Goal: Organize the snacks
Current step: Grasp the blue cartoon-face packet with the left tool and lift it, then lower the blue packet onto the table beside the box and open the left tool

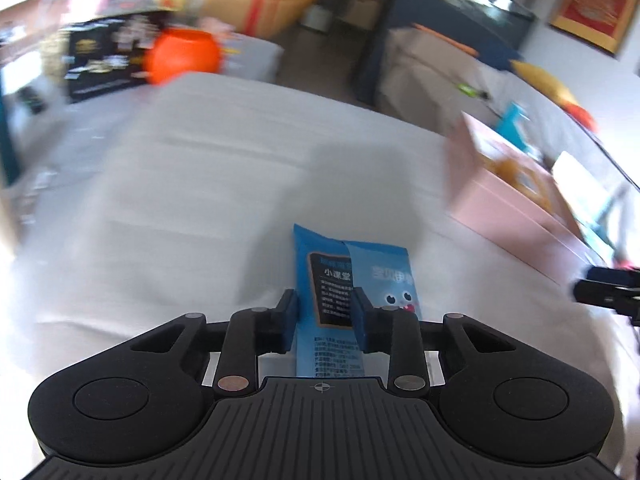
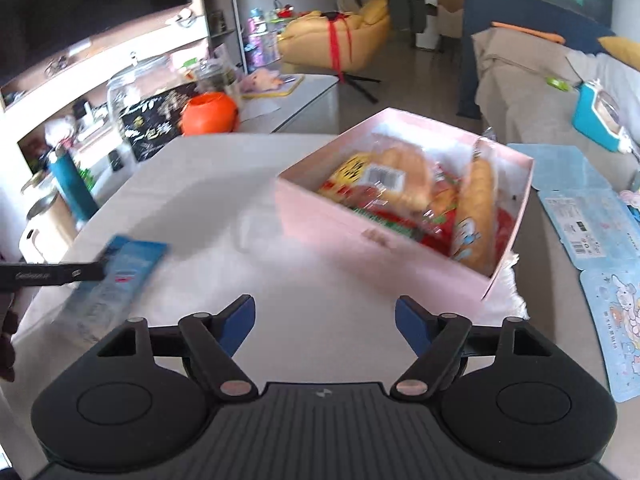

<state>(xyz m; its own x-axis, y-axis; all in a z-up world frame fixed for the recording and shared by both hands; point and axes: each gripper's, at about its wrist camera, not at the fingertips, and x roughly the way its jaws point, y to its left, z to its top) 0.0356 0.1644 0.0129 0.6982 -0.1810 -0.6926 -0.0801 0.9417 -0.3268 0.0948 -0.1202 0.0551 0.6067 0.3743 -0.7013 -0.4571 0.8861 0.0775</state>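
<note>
1 blue snack packet (image 1: pixel 352 280) pinched in the left gripper (image 1: pixel 324 312), angled downward; 1 pink box (image 2: pixel 384 236) far right; right gripper (image 2: pixel 325 324) wide, empty.

Both views are bright with daylight. The left wrist view is heavily smeared by motion: the white tabletop (image 1: pixel 224 184), the orange pumpkin-shaped container (image 1: pixel 182 56) and the pink box (image 1: pixel 516 200) are streaked and soft, while the blue snack packet (image 1: pixel 340 280) close to the lens stays sharp enough to show its print. A soft grey shadow lies on the tabletop above the packet. The right wrist view is clearer in the background, but the box and the packet at its left edge are blurred. A broad shadow crosses the tabletop diagonally. Fisheye distortion bends straight lines at the edges of both views, and the corners darken.
</note>
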